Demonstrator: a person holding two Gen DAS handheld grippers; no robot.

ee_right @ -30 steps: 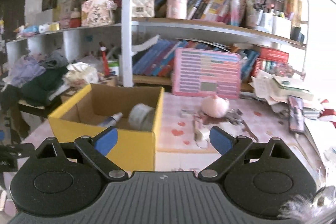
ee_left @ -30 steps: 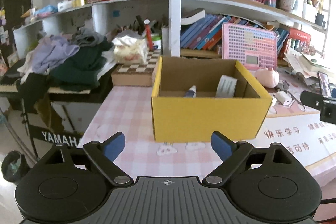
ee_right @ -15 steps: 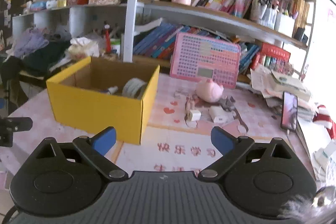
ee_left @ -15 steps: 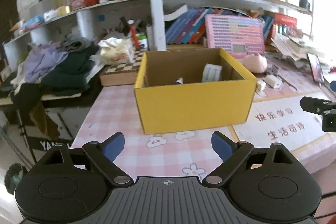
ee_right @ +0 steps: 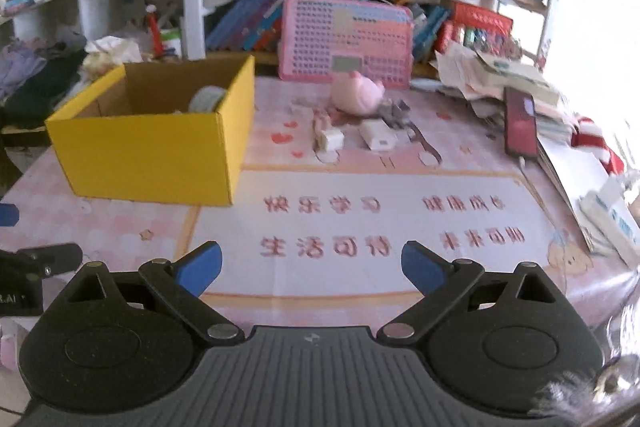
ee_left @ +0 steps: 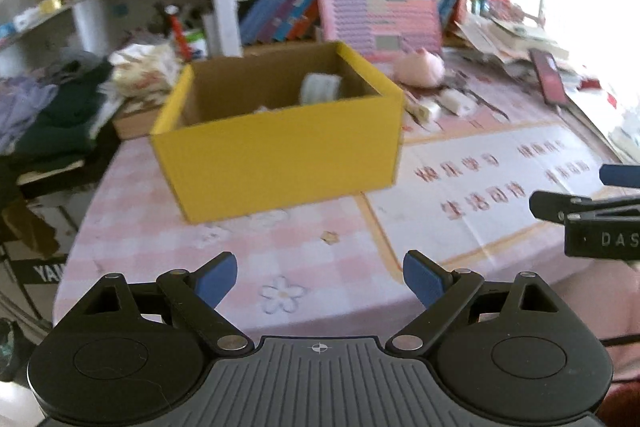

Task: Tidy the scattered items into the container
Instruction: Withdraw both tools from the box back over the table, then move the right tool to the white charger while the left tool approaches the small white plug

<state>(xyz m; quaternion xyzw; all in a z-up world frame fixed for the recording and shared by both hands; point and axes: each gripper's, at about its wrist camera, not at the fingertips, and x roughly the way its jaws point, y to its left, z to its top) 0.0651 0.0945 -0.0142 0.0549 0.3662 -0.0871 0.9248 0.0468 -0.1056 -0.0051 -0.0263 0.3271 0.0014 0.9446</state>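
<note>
A yellow cardboard box (ee_left: pixel 280 155) (ee_right: pixel 152 155) stands on the pink table with a tape roll (ee_left: pixel 320 89) (ee_right: pixel 206 98) inside. Right of it lie a pink plush pig (ee_right: pixel 358 95) (ee_left: pixel 420 69), a white charger (ee_right: pixel 378 135), a small white cube plug (ee_right: pixel 331 139) and a grey clip (ee_right: pixel 394 111). My left gripper (ee_left: pixel 320 281) is open and empty, well short of the box. My right gripper (ee_right: pixel 312 267) is open and empty over the white mat, short of the items. Each gripper shows at the edge of the other's view.
A pink keyboard toy (ee_right: pixel 346 41) leans against the bookshelf behind the items. A phone (ee_right: pixel 520 125) and paper stacks (ee_right: pixel 500 75) lie at the right. Clothes (ee_left: pixel 48 107) pile at the left. A white printed mat (ee_right: pixel 360 227) covers the near table.
Both grippers have pulled back from the box and risen, so the box looks smaller and more table shows. Both stay open and empty.
</note>
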